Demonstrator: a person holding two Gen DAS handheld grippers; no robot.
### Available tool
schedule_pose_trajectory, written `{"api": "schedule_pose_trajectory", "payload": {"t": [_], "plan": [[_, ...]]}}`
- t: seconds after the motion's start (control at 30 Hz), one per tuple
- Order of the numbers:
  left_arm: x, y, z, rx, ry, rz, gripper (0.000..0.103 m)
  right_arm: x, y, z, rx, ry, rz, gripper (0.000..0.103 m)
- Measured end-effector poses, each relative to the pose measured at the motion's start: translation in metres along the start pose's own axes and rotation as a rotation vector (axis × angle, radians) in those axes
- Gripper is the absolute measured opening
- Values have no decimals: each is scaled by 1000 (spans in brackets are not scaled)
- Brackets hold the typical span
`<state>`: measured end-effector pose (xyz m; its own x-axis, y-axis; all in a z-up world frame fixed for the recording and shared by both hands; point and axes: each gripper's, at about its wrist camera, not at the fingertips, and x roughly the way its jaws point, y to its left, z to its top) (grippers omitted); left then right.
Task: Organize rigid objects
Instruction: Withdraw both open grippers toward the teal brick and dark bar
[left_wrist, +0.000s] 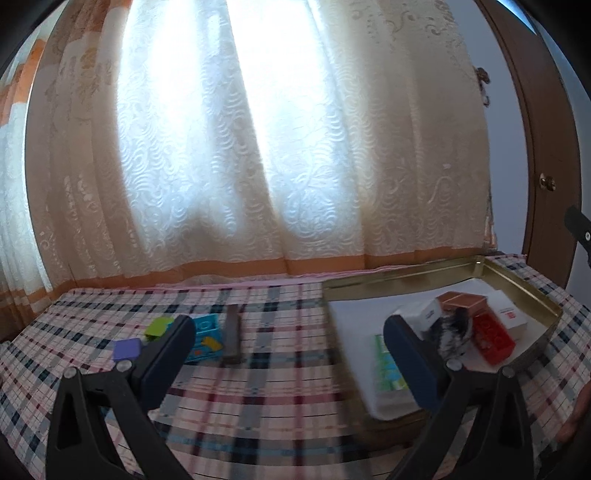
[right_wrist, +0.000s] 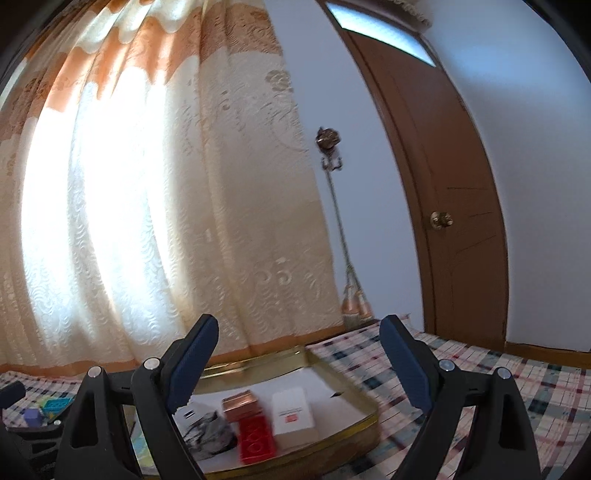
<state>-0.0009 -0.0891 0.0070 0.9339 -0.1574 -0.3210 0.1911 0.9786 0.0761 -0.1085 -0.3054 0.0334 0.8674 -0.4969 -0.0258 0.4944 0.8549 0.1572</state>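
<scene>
A gold metal tray (left_wrist: 517, 275) (right_wrist: 258, 360) sits on the plaid cloth and holds a red brick (left_wrist: 493, 338) (right_wrist: 256, 441), a copper box (left_wrist: 463, 301) (right_wrist: 242, 404), a white box (right_wrist: 293, 415) (left_wrist: 511, 314) and a grey crumpled item (right_wrist: 208, 434). On the cloth to the left lie a purple block (left_wrist: 127, 349), a green block (left_wrist: 159, 326), a blue box (left_wrist: 207, 338) and a dark bar (left_wrist: 232, 338). My left gripper (left_wrist: 290, 332) is open above the cloth, empty. My right gripper (right_wrist: 299, 336) is open over the tray, empty.
A plaid cloth (left_wrist: 280, 387) covers the surface. Lace curtains (left_wrist: 240, 147) hang right behind it. A brown door (right_wrist: 443, 184) with a knob stands at the right. A green-printed pack (left_wrist: 388, 363) lies at the tray's near side.
</scene>
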Motion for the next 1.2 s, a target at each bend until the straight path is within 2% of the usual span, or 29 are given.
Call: {"api": "schedule_pose_trajectory", "payload": {"t": [0.2, 0.8, 1.2], "plan": [[8, 32, 0, -32, 24, 25, 103, 1, 30, -8, -1, 57, 48, 91], [27, 104, -2, -57, 52, 123, 103, -3, 132, -33, -11, 145, 220, 91], [49, 172, -4, -104, 100, 251, 103, 11, 184, -50, -41, 262, 331, 91]]}}
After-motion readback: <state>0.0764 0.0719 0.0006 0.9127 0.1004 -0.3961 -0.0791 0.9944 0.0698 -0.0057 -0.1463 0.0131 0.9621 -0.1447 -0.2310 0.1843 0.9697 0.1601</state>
